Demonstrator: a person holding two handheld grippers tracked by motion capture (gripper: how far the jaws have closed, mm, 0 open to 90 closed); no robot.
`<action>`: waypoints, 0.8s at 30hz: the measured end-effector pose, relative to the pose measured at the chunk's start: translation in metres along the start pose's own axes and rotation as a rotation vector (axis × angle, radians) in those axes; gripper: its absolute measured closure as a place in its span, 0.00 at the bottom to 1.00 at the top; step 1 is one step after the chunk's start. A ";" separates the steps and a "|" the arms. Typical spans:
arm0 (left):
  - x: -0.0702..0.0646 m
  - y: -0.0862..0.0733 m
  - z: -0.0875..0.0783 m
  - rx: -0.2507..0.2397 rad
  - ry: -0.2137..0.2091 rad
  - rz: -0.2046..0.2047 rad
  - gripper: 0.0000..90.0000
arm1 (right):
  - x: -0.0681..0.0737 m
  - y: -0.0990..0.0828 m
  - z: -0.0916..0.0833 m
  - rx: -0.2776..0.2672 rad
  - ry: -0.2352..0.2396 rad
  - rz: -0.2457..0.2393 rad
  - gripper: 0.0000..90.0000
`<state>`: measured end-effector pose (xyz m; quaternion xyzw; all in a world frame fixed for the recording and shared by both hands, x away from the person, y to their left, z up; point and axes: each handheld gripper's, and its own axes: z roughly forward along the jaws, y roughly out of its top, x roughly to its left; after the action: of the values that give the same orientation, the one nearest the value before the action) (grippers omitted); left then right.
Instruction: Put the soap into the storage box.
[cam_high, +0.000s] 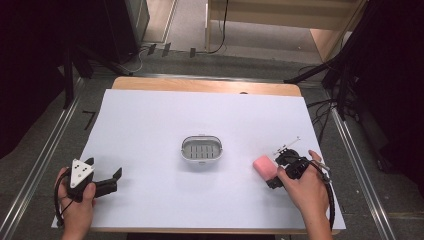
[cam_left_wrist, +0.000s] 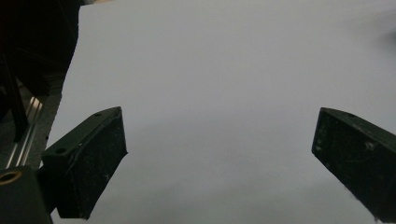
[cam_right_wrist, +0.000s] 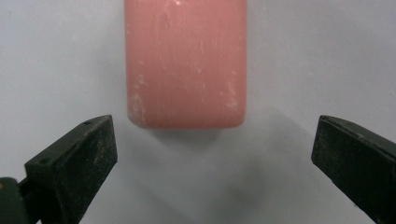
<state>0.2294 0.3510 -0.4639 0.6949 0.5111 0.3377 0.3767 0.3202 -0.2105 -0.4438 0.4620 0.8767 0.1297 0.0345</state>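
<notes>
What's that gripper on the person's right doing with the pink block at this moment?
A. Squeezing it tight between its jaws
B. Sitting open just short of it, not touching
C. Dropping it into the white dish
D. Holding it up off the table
B: in the right gripper view the right gripper has its jaws spread wide, and the pink block lies flat on the white sheet just ahead of their tips, untouched.

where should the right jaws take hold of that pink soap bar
Across its two long flat sides, near the middle. The pink rectangular soap bar lies flat on the white sheet, its long axis pointing away from the right gripper, whose open jaws stand wider than the bar. Probably best to slide forward from the near short end until they straddle it, then close.
</notes>
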 end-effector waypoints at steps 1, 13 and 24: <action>0.000 0.000 0.000 0.000 -0.001 -0.001 0.04 | 0.001 0.002 0.000 0.001 0.000 0.007 0.00; 0.000 0.000 0.000 0.001 -0.001 -0.002 0.04 | 0.009 0.022 0.005 0.016 0.012 0.006 0.01; 0.000 0.000 0.000 0.002 -0.002 -0.003 0.04 | 0.013 0.038 0.010 0.024 0.020 0.024 0.12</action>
<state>0.2292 0.3513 -0.4636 0.6947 0.5122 0.3359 0.3771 0.3455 -0.1777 -0.4433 0.4713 0.8729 0.1243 0.0188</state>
